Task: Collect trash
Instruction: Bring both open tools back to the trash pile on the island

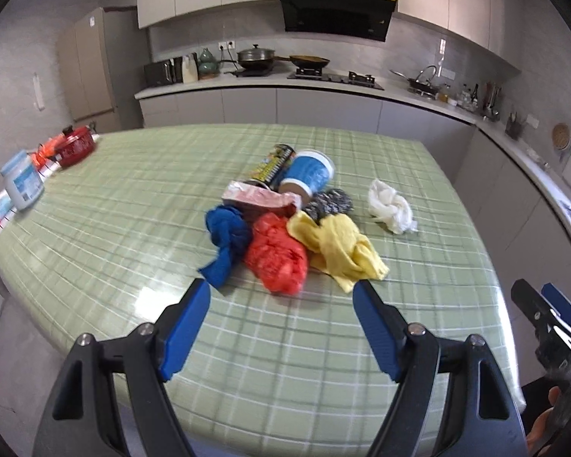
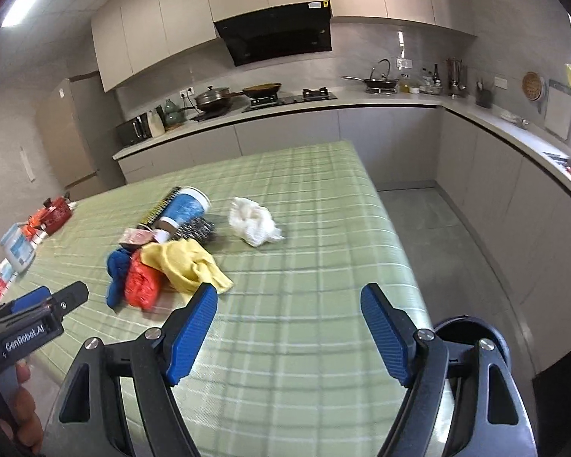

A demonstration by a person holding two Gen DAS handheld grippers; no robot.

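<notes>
A pile of trash lies mid-table on the green checked cloth (image 1: 133, 209): a blue rag (image 1: 224, 243), a red plastic bag (image 1: 276, 255), a yellow cloth (image 1: 338, 247), a pink wrapper (image 1: 262, 198), a blue paper cup (image 1: 308, 173) on its side, a dark printed tube (image 1: 274, 165) and a speckled grey wad (image 1: 329, 203). A crumpled white tissue (image 1: 390, 205) sits apart to the right. My left gripper (image 1: 281, 293) hovers open just short of the red bag, nothing between its fingers. My right gripper (image 2: 289, 297) is open and empty, near the yellow cloth (image 2: 182, 262), with the tissue (image 2: 253, 221) farther ahead.
A red pot (image 1: 74, 144), a white jar (image 1: 23, 184) and small boxes line the table's left edge. A dark round object (image 2: 472, 335) shows below the table's near right corner. Grey floor (image 2: 437, 228) runs between the table and the kitchen counter (image 2: 361, 103).
</notes>
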